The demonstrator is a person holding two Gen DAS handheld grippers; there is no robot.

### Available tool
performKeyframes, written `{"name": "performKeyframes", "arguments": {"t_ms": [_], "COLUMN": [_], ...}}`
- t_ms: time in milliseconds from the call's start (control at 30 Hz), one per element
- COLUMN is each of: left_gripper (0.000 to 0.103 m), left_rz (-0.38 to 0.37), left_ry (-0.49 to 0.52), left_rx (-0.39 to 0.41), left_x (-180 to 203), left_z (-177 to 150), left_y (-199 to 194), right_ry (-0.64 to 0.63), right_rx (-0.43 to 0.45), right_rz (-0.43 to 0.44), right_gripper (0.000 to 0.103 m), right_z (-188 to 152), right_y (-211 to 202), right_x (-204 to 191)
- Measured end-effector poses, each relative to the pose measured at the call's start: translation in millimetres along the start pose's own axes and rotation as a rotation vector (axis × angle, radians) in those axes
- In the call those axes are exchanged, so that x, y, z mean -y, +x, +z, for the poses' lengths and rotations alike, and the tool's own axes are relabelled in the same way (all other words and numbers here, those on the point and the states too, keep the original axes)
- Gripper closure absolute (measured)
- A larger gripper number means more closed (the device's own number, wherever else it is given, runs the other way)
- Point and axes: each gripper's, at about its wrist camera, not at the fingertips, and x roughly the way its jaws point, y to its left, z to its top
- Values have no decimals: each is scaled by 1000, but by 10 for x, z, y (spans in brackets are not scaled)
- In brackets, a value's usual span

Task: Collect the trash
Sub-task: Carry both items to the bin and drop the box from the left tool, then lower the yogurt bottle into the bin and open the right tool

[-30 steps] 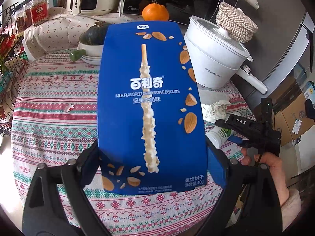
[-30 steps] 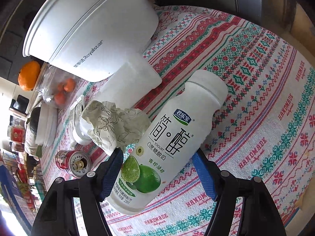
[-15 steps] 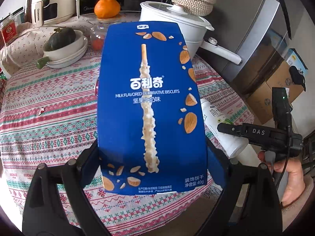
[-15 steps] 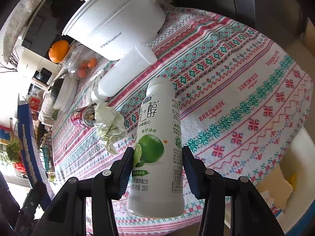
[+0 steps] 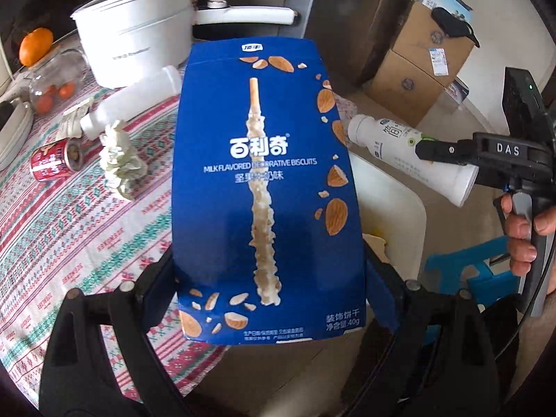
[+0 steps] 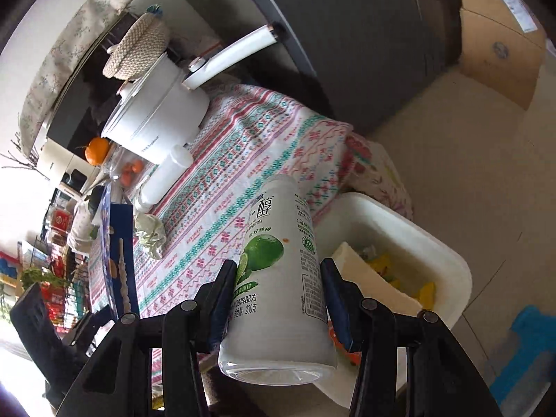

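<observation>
My left gripper [image 5: 267,271] is shut on a blue biscuit box [image 5: 267,187], held upright past the table's edge; the box also shows in the right wrist view [image 6: 118,253]. My right gripper [image 6: 278,274] is shut on a white lime yogurt bottle [image 6: 278,264], held in the air beside a white trash bin [image 6: 448,260] with wrappers inside. The bottle [image 5: 410,153] and right gripper [image 5: 448,149] show at the right of the left wrist view, above the bin [image 5: 399,201]. On the table lie a crumpled tissue [image 5: 120,160], a red can [image 5: 55,160] and a white bottle on its side [image 5: 132,104].
The table has a patterned cloth [image 5: 69,215]. A white pot [image 5: 135,41] with a long handle stands at the back, with an orange [image 5: 34,47] and a jar of small fruit [image 5: 52,87]. Cardboard boxes [image 5: 427,69] and a blue stool [image 5: 469,271] stand on the floor.
Both grippers swung right, off the table toward the bin, carrying the box and the bottle. The bin has come into view under the bottle.
</observation>
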Motion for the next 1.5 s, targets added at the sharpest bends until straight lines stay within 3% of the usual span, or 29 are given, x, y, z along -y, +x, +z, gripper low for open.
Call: {"name": "performKeyframes", "arguments": {"t_ms": [233, 400, 500, 900, 1233, 1500], "left_gripper": [10, 10, 10, 7, 7, 6], "left_rz": [-94, -80, -51, -26, -12, 16], "left_ry": [208, 257, 252, 212, 82, -1], "left_rx": [-135, -247, -265, -225, -96, -46], "left_x": [848, 1089, 1110, 1155, 640, 307], "left_z": [-162, -229, -190, -28, 245, 293], "left_y": [470, 929, 1098, 1094, 562, 445], "right_ry": [75, 145, 174, 203, 136, 112], "right_rx": [49, 46, 33, 9, -100, -163], "right_rz": [-48, -65, -82, -97, -136, -149], "right_gripper": [53, 53, 53, 53, 53, 52], "right_z": [-107, -203, -237, -289, -360, -402], "right_y": [-375, -450, -451, -455, -118, 69], "right_x": [581, 851, 983, 1223, 1082, 1002]}}
